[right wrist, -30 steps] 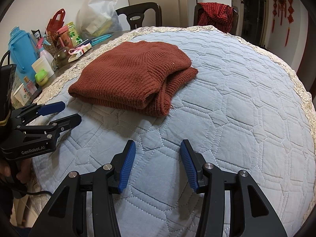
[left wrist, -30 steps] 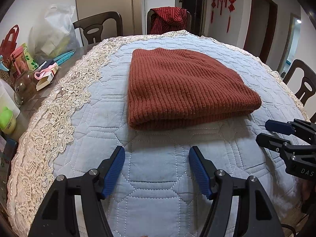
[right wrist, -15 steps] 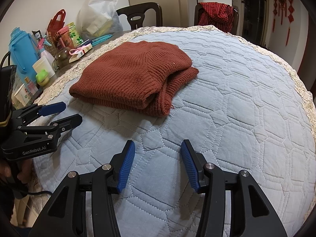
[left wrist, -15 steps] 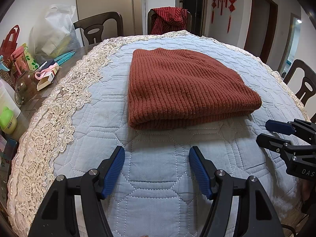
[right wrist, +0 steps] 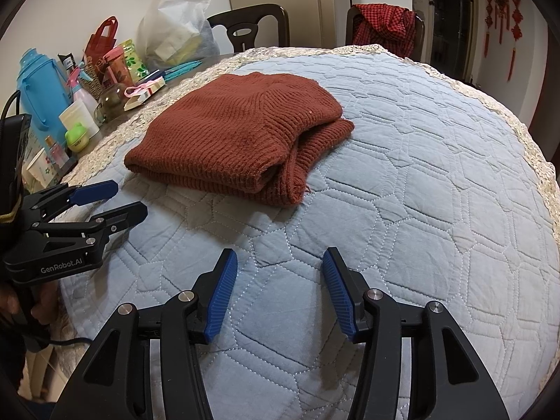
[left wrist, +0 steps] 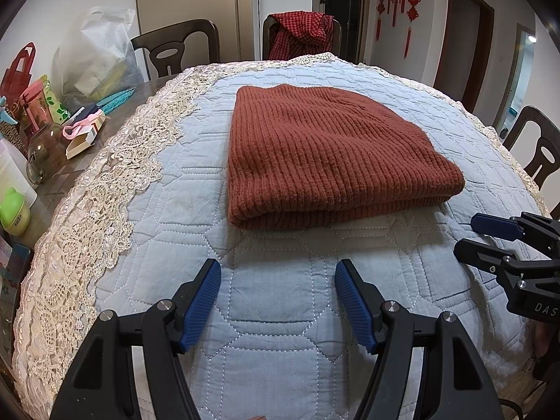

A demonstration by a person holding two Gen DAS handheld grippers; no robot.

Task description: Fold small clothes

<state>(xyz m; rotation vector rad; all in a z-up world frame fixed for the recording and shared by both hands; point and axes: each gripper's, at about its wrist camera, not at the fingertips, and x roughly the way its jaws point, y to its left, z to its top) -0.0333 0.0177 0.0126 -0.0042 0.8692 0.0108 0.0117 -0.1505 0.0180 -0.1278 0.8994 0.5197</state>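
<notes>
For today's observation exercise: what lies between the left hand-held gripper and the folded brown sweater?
Only bare blue quilted cover separates the left hand-held gripper from the folded brown sweater, clearest in the left wrist view.

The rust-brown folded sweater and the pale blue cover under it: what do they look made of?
Rust-brown folded sweater: chunky rib-knit yarn, matte and slightly fuzzy, likely wool or acrylic; the ribs run in clear raised rows. Pale blue cover: quilted woven fabric, probably cotton, matte, with white stitched geometric lines and a cream lace border.
</notes>
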